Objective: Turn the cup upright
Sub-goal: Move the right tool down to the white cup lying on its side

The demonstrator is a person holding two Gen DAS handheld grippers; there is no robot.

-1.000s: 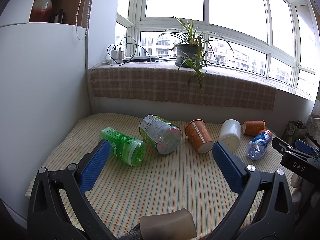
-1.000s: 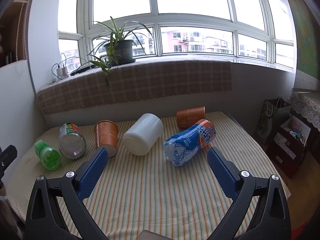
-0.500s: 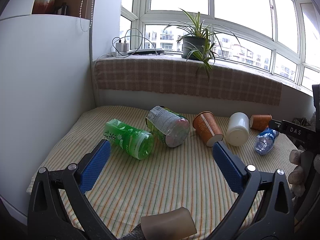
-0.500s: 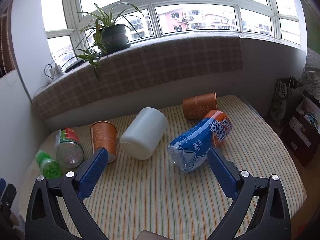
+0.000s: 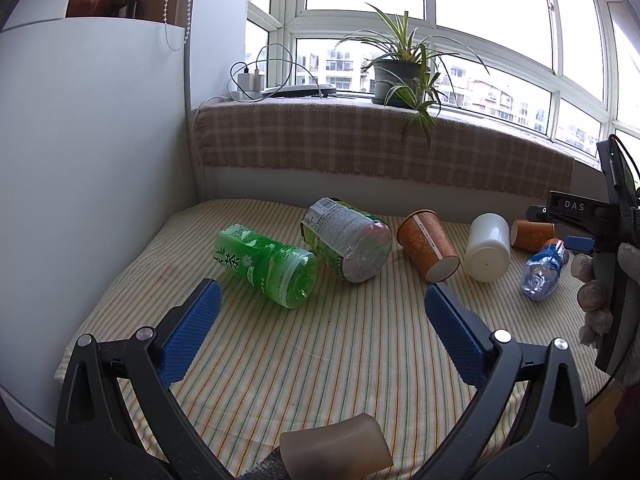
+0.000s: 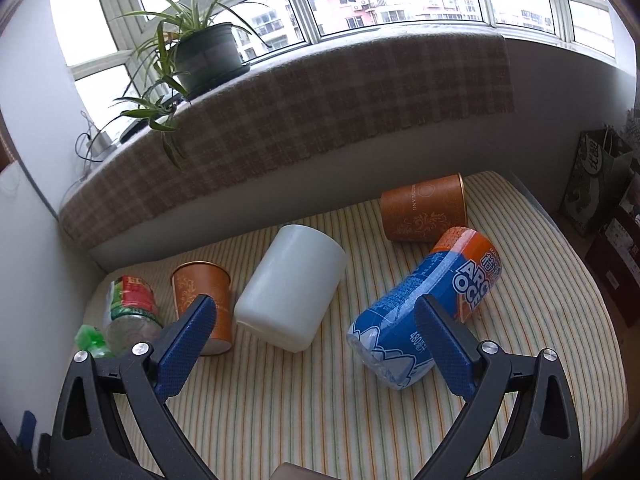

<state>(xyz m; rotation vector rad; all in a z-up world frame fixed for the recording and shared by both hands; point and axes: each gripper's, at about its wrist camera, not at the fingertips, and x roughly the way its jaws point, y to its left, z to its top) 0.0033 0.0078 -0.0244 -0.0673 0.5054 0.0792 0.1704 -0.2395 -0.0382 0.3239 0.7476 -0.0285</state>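
The white cup [image 6: 290,290] lies sideways (mouth away) beyond the right gripper's [image 6: 316,316] spread, empty jaws.

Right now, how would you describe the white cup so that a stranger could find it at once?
Start at the striped tablecloth under the window sill. Several containers lie on their sides there; look near the middle, between an orange paper cup and a blue water bottle. The white cup is the only plain one: smooth, white and without any print.
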